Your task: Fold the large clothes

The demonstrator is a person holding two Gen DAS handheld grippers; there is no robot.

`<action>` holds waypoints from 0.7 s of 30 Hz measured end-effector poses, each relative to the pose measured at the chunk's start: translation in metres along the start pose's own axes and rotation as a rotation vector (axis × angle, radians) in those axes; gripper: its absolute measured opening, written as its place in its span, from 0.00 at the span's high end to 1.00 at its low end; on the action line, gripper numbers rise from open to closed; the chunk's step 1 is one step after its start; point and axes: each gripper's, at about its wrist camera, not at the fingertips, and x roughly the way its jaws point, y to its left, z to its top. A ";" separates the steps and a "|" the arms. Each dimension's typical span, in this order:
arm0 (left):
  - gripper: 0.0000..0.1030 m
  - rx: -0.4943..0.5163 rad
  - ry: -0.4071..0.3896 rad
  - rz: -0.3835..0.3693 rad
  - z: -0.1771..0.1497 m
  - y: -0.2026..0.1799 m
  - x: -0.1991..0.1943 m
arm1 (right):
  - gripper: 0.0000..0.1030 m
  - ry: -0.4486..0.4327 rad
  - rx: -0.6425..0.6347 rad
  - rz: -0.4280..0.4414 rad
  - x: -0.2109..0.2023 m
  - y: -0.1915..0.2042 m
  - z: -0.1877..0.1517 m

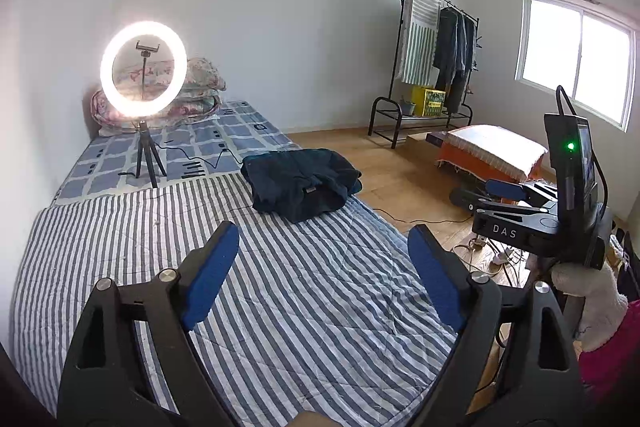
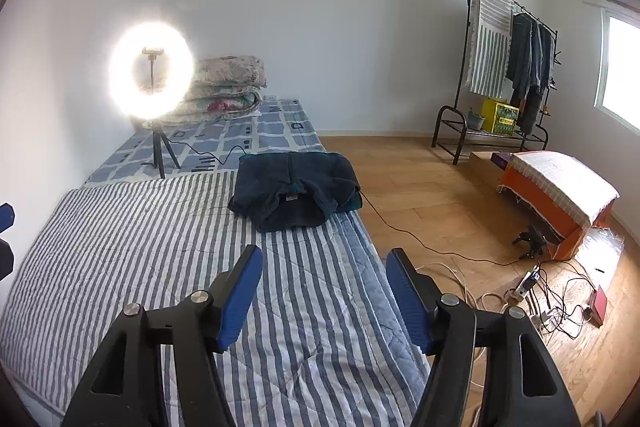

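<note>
Both pairs of jaws are seen spread apart with nothing between the blue pads. The left gripper point(image 1: 322, 277) and the right gripper point(image 2: 324, 293) are each held above the striped quilt point(image 1: 280, 307), angled down toward it, and neither is touching cloth.

Ahead of both grippers, well apart from the fingertips, the dark garment point(image 1: 300, 183) is found lying already folded into a compact bundle near the right-hand edge of the bed. In the left wrist view it sits slightly left of the line between the jaws; in the right wrist view point(image 2: 296, 187) it is also displaced to the left of centre. Its longer side appears to run across the line of approach rather than along it, with the collar label turned toward the grippers. The right gripper is judged to be the nearer of the two, though only marginally. Since the bundle looks finished, the fold is judged to be essentially complete, and nothing else awaiting folding can be seen on the quilt.

Further out beyond the garment, a checked sheet point(image 1: 224, 135) is seen, on which a lit ring light point(image 1: 143, 69) stands on a small tripod, with folded floral bedding point(image 1: 200, 83) behind it. To the right of the jaws a wooden floor point(image 2: 432, 195) is seen, with loose cables point(image 2: 552, 299), an orange covered stool point(image 2: 560, 195), and a clothes rack point(image 2: 508, 55) against the far wall.
</note>
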 end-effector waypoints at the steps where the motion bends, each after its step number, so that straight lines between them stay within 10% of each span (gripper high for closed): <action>1: 0.08 0.002 0.002 -0.001 -0.001 -0.001 0.000 | 0.29 -0.005 -0.003 -0.009 0.000 0.000 -0.001; 11: 0.00 -0.004 -0.004 0.057 -0.005 0.006 -0.006 | 0.01 -0.068 -0.020 -0.044 -0.006 0.009 -0.006; 21: 0.00 0.013 -0.008 0.126 -0.011 0.015 -0.010 | 0.00 -0.119 -0.085 -0.056 -0.012 0.033 -0.012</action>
